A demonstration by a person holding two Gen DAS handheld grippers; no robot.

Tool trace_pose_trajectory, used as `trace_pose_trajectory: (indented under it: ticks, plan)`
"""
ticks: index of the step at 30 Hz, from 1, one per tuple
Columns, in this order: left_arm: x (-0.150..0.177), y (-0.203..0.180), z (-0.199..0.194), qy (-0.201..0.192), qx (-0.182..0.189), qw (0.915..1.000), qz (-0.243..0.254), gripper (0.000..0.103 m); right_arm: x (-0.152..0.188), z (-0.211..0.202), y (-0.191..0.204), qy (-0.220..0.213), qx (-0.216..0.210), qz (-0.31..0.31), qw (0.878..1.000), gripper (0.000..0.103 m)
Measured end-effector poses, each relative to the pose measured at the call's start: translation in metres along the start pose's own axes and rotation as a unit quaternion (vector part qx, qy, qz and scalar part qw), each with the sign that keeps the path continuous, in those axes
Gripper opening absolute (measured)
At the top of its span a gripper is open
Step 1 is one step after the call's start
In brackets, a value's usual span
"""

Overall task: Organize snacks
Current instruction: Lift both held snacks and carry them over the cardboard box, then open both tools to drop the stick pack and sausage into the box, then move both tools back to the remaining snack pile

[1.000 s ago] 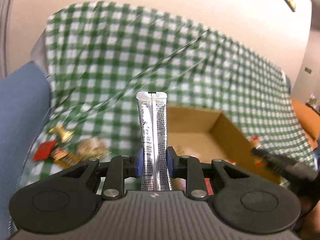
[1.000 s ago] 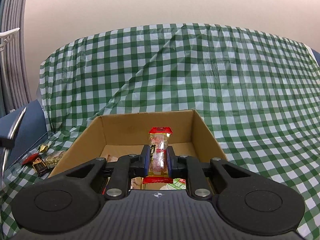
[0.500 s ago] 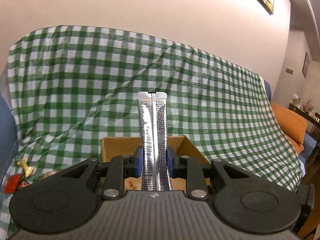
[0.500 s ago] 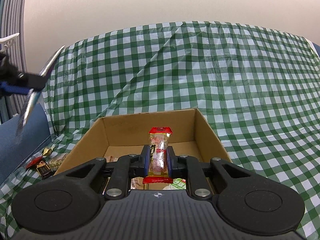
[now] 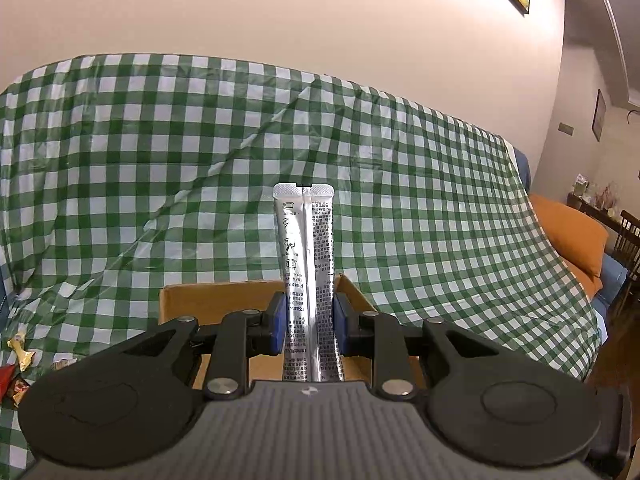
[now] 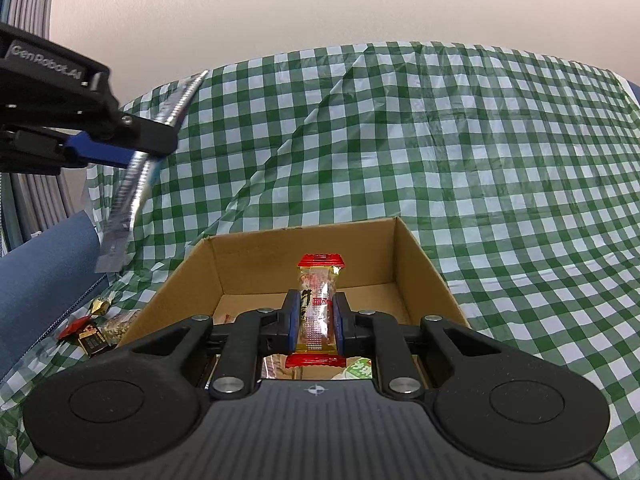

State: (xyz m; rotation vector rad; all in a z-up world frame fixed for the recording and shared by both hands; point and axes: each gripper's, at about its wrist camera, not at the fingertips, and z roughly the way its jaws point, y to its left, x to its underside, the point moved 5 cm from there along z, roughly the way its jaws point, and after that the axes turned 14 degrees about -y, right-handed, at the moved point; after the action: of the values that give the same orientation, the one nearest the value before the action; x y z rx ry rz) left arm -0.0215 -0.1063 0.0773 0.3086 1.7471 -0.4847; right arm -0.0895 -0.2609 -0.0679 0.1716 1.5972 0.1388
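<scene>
One green-and-white checked cloth (image 6: 460, 152) covers nearly everything, draped over what looks like a sofa and running up to a plain pale wall (image 5: 280, 12). On the cloth sits an open cardboard box (image 6: 424, 272), its flaps up and its brown floor largely bare at the far end; a few wrappers show at the near end, mostly hidden behind the right gripper. From the left wrist view only the box's far rim (image 5: 216, 300) shows behind the fingers.

A blue cushion (image 6: 44, 276) lies at the left edge, and an orange pillow (image 5: 568, 232) rests at the cloth's far right end.

The left gripper (image 5: 308, 320) is clamped on a tall silver stick packet (image 5: 306, 264), which stands upright between the blue pads and reaches well above them. In the right wrist view that same gripper (image 6: 132, 148) hangs at upper left, above and to the left of the box, with the silver packet (image 6: 128, 196) slanting downward from it.

The right gripper (image 6: 316, 322) is closed on a small clear snack packet with red ends (image 6: 318, 304), held upright over the near part of the box.

A small heap of loose snacks (image 6: 96, 328), gold, red and dark wrappers, lies on the cloth just left of the box.
</scene>
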Motion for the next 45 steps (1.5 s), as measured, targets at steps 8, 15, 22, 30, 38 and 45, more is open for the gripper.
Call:
trace_pose_trajectory:
  ticks: [8,15,22,30,38,45]
  plan:
    - [0.0,0.0,0.006,0.0,0.003,1.0,-0.002,0.027,0.001,0.001,0.0,0.001,-0.001,-0.001,1.0,0.017]
    - [-0.002,-0.003,0.012,-0.001,0.004,1.0,-0.005,0.027,0.001,0.002,0.0,0.001,-0.003,-0.002,1.0,0.018]
    - [-0.003,-0.001,0.018,-0.002,0.003,0.9999,-0.01,0.027,0.001,0.005,0.001,0.003,-0.005,-0.006,1.0,0.018]
    - [-0.001,0.004,0.03,0.02,0.003,0.9997,-0.015,0.047,0.001,0.01,-0.006,0.008,0.02,-0.006,1.0,0.049]
    - [0.033,0.047,-0.027,-0.009,0.004,0.9999,0.003,0.031,0.0,0.007,-0.01,0.001,0.039,-0.002,0.999,0.054]
    - [0.103,0.114,-0.097,0.033,-0.034,0.9989,-0.005,0.011,-0.002,-0.005,-0.004,-0.011,0.047,-0.003,0.999,0.053]
